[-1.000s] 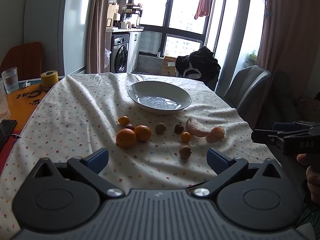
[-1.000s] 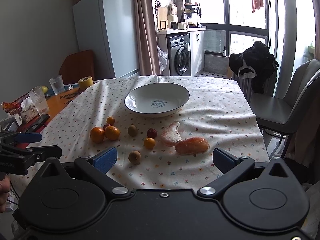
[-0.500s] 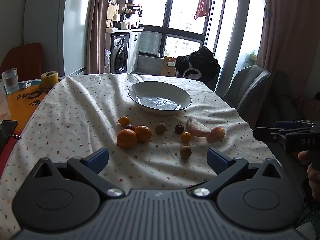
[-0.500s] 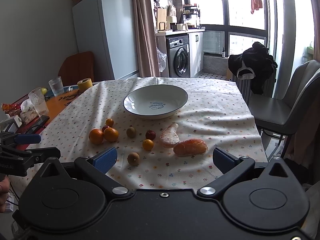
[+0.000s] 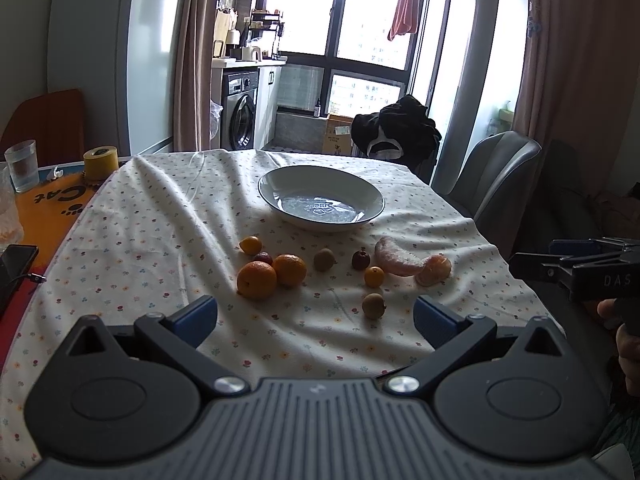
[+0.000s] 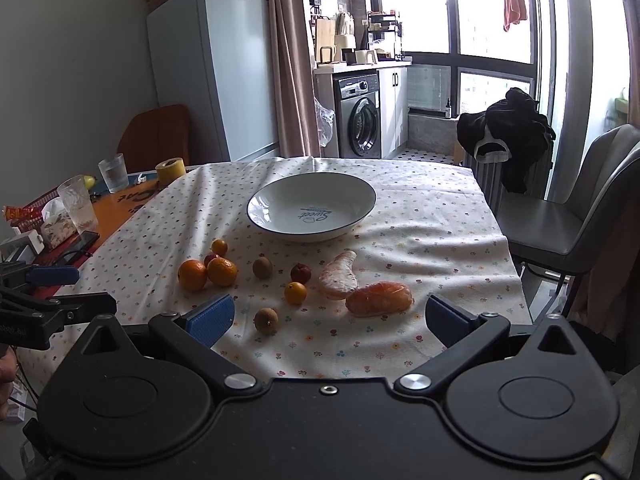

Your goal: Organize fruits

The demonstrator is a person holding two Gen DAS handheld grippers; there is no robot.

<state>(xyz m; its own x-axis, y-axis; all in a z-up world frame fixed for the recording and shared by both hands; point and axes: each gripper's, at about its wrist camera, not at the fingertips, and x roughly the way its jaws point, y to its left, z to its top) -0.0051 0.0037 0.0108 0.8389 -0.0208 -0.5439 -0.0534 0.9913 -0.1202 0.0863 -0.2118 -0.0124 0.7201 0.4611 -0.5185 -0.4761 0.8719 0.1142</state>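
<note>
An empty white bowl (image 5: 321,199) (image 6: 311,207) sits mid-table on a flowered cloth. In front of it lie loose fruits: two oranges (image 5: 256,280) (image 6: 221,271), small kumquats (image 5: 374,276) (image 6: 295,293), brown longans (image 5: 373,306) (image 6: 266,320), a dark red fruit (image 5: 360,259) (image 6: 300,273) and two peeled citrus pieces (image 5: 397,258) (image 6: 379,298). My left gripper (image 5: 316,316) hangs open above the near table edge, nothing between its fingers. My right gripper (image 6: 328,314) is also open and empty, short of the fruits. Each gripper shows at the other view's edge.
Left of the cloth are drinking glasses (image 6: 113,173), a yellow tape roll (image 5: 100,159) (image 6: 170,168), a phone (image 5: 14,262) and snack packs. A grey chair (image 5: 490,178) (image 6: 580,216) stands at the table's right side. Behind are a fridge and washing machine.
Both grippers have eased slightly forward toward the table; the fruits and bowl have not moved.
</note>
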